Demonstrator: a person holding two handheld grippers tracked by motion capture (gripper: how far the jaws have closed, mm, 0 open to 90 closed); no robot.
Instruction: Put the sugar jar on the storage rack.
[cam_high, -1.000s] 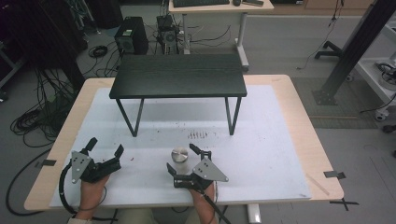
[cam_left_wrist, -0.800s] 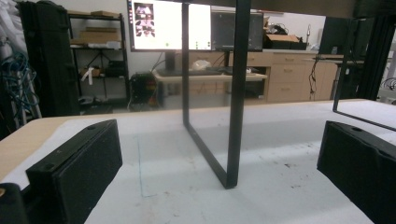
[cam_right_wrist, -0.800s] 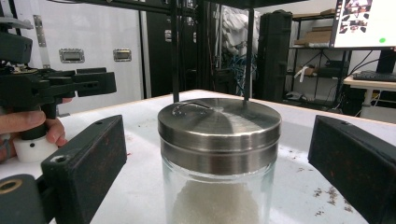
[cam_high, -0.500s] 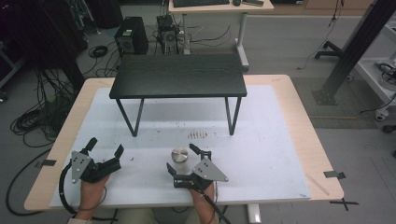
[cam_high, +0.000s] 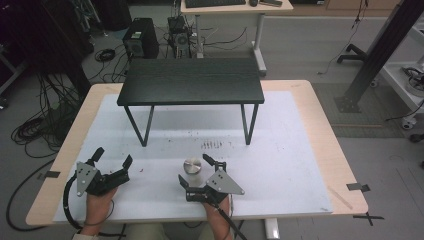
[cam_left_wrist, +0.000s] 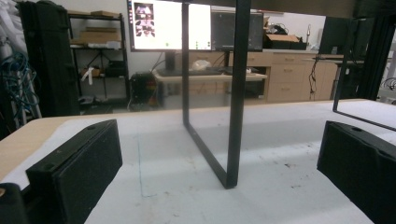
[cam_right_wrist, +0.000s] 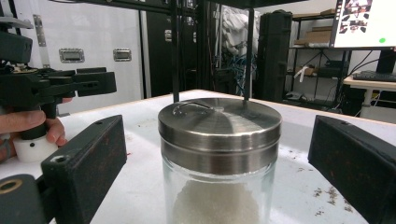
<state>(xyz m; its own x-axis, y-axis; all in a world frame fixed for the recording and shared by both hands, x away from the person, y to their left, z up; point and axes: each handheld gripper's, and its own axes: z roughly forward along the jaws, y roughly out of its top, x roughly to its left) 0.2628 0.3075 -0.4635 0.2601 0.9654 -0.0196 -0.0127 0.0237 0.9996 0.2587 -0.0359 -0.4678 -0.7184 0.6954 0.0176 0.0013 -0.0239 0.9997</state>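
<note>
Grippers L (cam_high: 111, 159) & R (cam_high: 196, 171) both agape, unmoved; jar (cam_high: 192, 166) btwn R jaws.

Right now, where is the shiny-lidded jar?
In the high view, the jar stands on the white mat, between the right gripper's open jaws, in front of the black table.

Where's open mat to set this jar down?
Bare mat lies right of the right gripper, out to the table edge, and between the grippers. Crowded only around the jar; the black stand covers the back.
</note>
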